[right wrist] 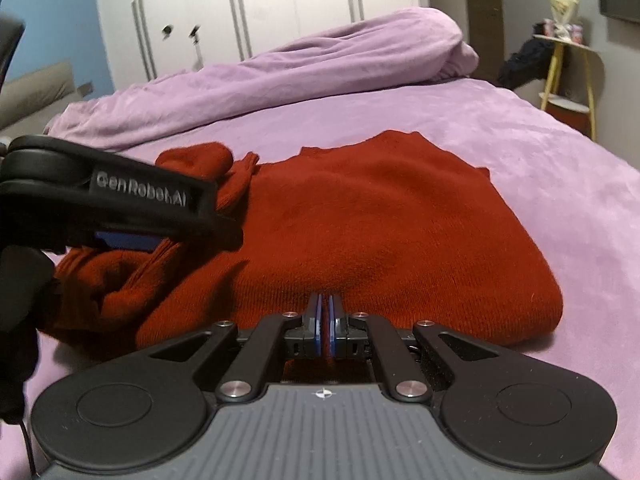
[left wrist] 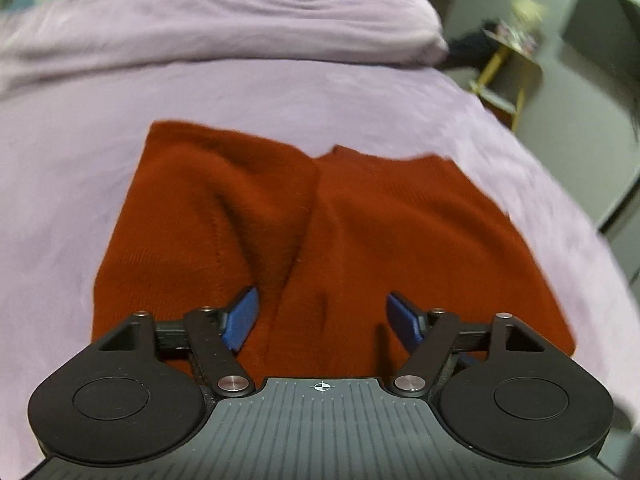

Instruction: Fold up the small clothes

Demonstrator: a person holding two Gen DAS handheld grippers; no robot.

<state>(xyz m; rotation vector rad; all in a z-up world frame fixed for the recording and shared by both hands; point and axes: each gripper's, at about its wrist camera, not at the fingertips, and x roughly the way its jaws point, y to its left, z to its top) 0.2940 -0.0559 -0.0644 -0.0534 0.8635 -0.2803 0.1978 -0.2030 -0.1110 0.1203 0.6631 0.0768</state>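
Note:
A rust-red knitted sweater (left wrist: 320,216) lies folded on the lilac bed sheet (left wrist: 80,160). In the left wrist view my left gripper (left wrist: 323,318) hovers over its near part. It is open, with its blue pads (left wrist: 242,320) wide apart and only flat cloth below them. In the right wrist view my right gripper (right wrist: 327,320) is shut on a thin ridge of the sweater's (right wrist: 380,220) near edge. The left gripper (right wrist: 216,224) reaches in from the left over a bunched sleeve (right wrist: 112,280).
A rumpled lilac duvet (right wrist: 280,76) is piled along the back of the bed. A yellow-legged side table (right wrist: 568,80) with small items stands past the bed's right edge. White wardrobe doors (right wrist: 240,12) stand behind.

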